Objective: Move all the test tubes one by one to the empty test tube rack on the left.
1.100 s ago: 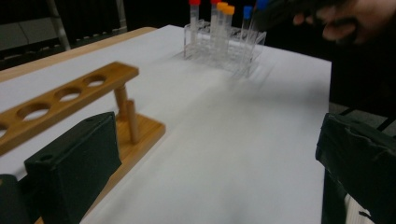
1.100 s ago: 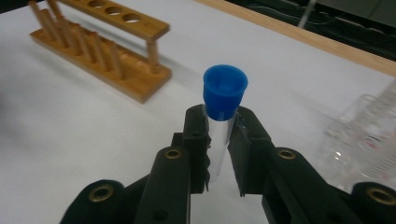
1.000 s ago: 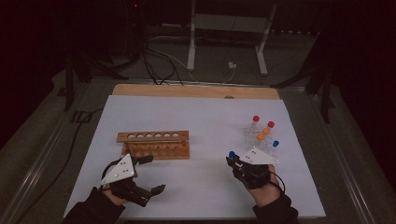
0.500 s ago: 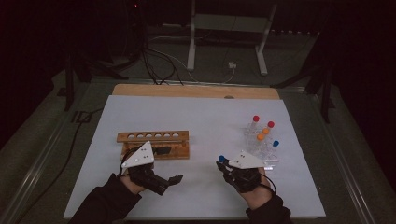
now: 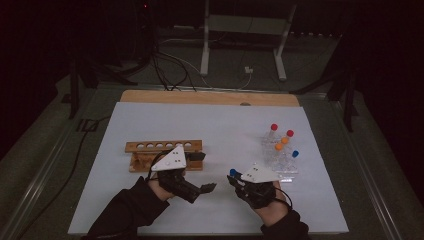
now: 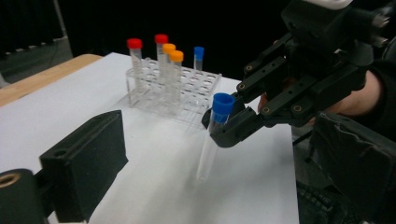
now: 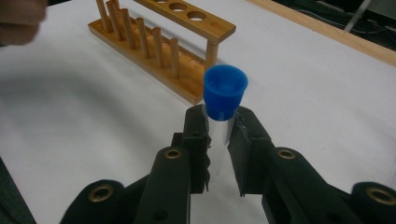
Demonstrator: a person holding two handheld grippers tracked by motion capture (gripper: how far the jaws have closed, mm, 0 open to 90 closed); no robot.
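1. The right gripper (image 5: 234,179) is clamped just under the blue cap of a tube (image 6: 211,135), holding it upright, above the sheet, likely for the wooden rack (image 7: 159,42) ahead.
2. The left gripper (image 5: 206,172) faces it, jaws apart, empty.
3. A clear rack (image 6: 177,91) of capped tubes stands behind the right gripper.
4. A white sheet (image 5: 215,130) covers the table; the room is dark.

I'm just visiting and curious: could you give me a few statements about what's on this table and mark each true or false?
1. The right gripper grips a blue-capped tube. True.
2. The wooden rack is full of tubes. False: its holes look empty.
3. The clear rack holds red, orange and blue caps. True.
4. The left gripper is clamped on a tube. False: its jaws are open and hold nothing.
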